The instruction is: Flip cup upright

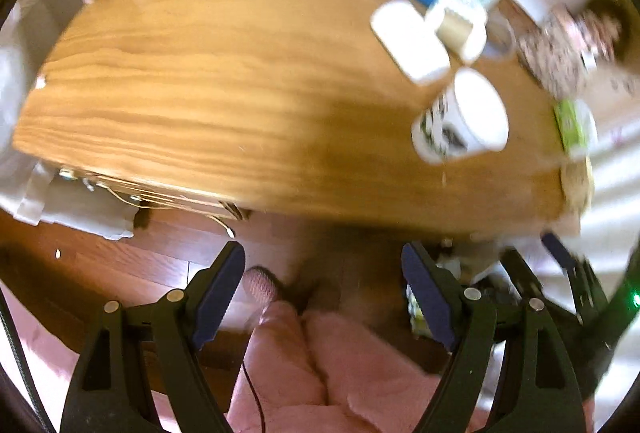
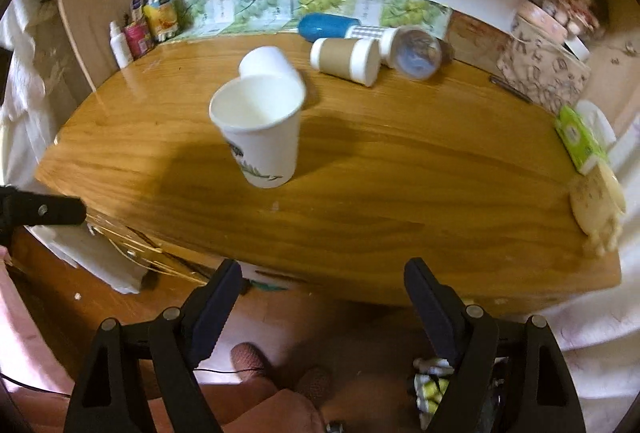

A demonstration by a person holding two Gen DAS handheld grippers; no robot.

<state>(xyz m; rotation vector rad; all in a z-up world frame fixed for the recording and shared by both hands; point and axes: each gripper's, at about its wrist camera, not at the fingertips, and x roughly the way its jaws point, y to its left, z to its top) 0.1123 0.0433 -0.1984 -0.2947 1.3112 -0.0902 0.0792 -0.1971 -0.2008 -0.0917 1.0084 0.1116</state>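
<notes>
The printed paper cup [image 2: 258, 135] stands upright, mouth up, on the wooden table [image 2: 400, 193]; just behind the cup lies a plain white cup [image 2: 266, 63] on its side; farther behind, a brown-sleeved cup [image 2: 346, 61] also lies tipped; the left gripper [image 1: 324, 293] and right gripper [image 2: 323, 307] hang off the table's near edge, well apart from the cup, jaws spread and holding nothing.

Both tools sit back from the near edge of the surface [image 2: 360, 233], held over the person's lap. The left tool [image 1: 323, 297] has its jaws spread wide, gripping nothing. The right tool [image 2: 323, 307] is likewise spread and empty; it also shows at the right of the left wrist view.
</notes>
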